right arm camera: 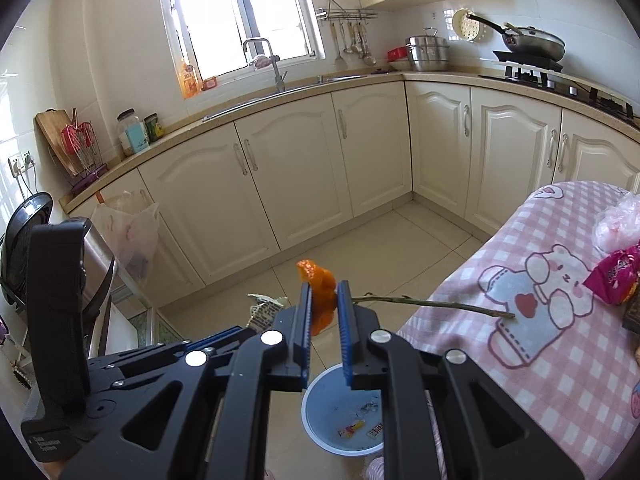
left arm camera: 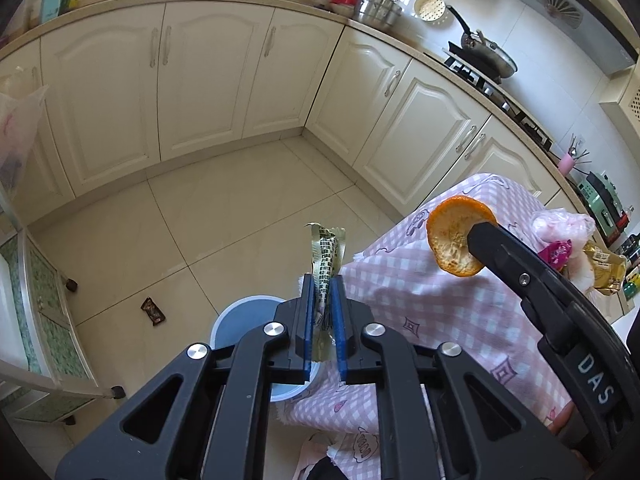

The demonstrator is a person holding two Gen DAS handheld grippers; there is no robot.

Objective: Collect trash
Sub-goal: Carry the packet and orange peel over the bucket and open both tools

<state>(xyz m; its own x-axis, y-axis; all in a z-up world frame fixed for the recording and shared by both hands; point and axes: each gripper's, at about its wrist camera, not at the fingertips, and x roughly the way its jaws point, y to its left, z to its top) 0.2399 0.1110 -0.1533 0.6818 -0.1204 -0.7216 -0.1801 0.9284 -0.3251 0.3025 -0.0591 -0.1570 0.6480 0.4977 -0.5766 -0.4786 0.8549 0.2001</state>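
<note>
Holding trash over round blue plastic bin (right arm camera: 344,412): left gripper (left arm camera: 323,300) clamps crumpled printed wrapper (left arm camera: 326,264), right gripper (right arm camera: 325,308) clamps orange peel (right arm camera: 320,296). Bin has scraps; dark floor wrapper (left arm camera: 153,311), pink packet (right arm camera: 614,276) at right edge remain.

Open floor (right arm camera: 360,236) beyond the bin (right arm camera: 340,412); clothed table (right arm camera: 560,340) crowds the right.

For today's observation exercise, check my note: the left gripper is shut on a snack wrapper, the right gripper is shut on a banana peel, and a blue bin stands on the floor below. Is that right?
One detail is wrong. The right gripper is shut on an orange peel, not a banana peel; the right wrist view shows it. The left gripper does hold the snack wrapper, and the blue bin stands below.
</note>
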